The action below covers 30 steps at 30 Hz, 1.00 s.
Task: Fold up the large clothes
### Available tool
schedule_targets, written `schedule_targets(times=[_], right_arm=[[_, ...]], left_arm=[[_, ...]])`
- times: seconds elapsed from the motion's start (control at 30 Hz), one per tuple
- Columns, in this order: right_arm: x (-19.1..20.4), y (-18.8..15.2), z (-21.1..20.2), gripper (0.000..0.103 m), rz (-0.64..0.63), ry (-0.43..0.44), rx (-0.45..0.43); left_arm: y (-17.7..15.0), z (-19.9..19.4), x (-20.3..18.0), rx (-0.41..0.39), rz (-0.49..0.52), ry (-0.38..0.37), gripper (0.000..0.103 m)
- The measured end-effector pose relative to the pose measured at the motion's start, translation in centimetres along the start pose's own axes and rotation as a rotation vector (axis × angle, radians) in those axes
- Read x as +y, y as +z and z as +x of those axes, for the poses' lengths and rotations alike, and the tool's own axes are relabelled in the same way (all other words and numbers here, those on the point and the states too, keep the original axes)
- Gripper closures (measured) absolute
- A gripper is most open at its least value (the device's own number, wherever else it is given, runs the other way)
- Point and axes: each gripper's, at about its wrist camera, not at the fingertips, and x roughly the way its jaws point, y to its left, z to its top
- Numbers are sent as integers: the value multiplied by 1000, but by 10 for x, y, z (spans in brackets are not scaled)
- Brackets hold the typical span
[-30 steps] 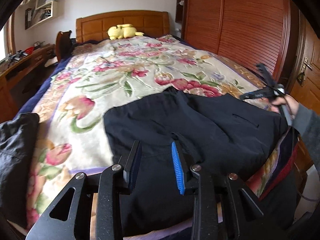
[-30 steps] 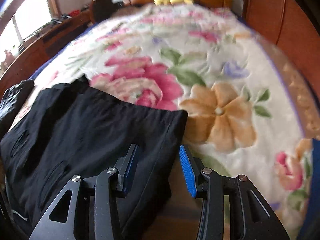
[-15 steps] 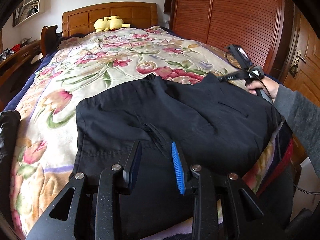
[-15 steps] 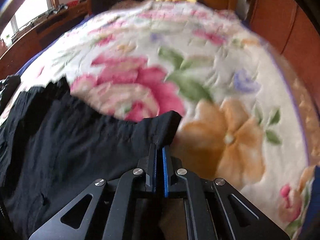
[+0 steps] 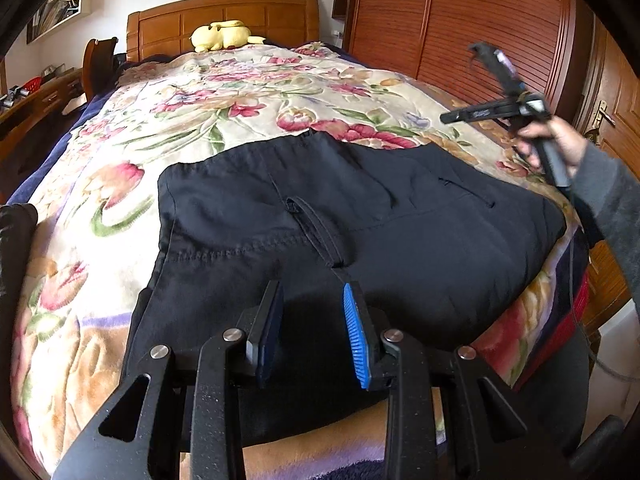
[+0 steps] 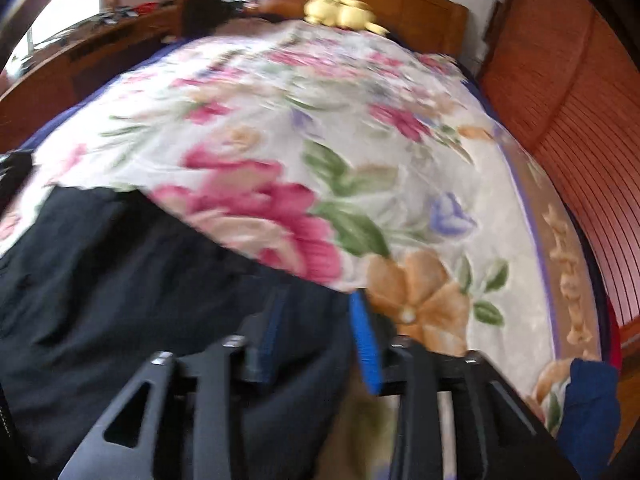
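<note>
A large black garment [image 5: 360, 216] lies spread across the near end of the floral bed cover [image 5: 240, 92], its belt loop and pocket showing. My left gripper [image 5: 312, 286] hovers just above its near edge, open, with nothing pinched between the pads. My right gripper [image 6: 318, 296] is over the garment's [image 6: 120, 280] right corner. Its jaws are opening, and the cloth lies below the gap without the pads pressing on it. In the left wrist view that right gripper [image 5: 452, 117] is held up above the bed's right side by a hand in a grey sleeve.
A yellow plush toy [image 5: 222, 34] lies by the wooden headboard. A brown wardrobe [image 5: 460, 20] and a door [image 5: 616, 112] stand along the right. Another dark garment [image 5: 14, 232] sits at the bed's left edge, and a desk [image 5: 28, 96] beyond it.
Half a second ago the right gripper was shut on the garment's right corner; now its jaws are apart and it has lifted away. The left gripper has sunk toward the garment's near edge.
</note>
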Motion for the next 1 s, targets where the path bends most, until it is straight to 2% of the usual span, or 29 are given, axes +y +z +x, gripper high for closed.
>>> schedule_targets(times=[0.07, 0.17, 0.23, 0.33, 0.43, 0.5, 0.53, 0.73, 0.87, 1.0], right_arm=[[21, -6, -17, 56, -51, 36, -35], [52, -27, -35, 55, -67, 147, -53], [68, -44, -38, 55, -81, 188, -58], [75, -79, -39, 55, -88, 160, -114], [64, -116, -11, 55, -44, 133, -66], [55, -138, 8, 55, 1, 183, -64], [52, -141, 11, 54, 28, 201, -71], [53, -137, 5, 53, 41, 163, -49], [52, -143, -42, 53, 52, 145, -49], [43, -163, -93, 53, 57, 132, -78]], left_arm=[[-2, 2, 2, 7, -9, -3, 71], [-6, 7, 3, 23, -16, -2, 71], [-10, 8, 4, 23, -22, -6, 71], [-16, 12, 6, 26, -37, -20, 71], [-20, 15, 8, 24, -51, -37, 71], [-21, 17, 6, 27, -46, -37, 71], [-22, 18, 5, 29, -42, -29, 71], [-19, 13, 3, 31, -37, -1, 71], [-18, 3, -2, 14, -20, 14, 71], [-20, -5, -10, 2, 1, 9, 71]])
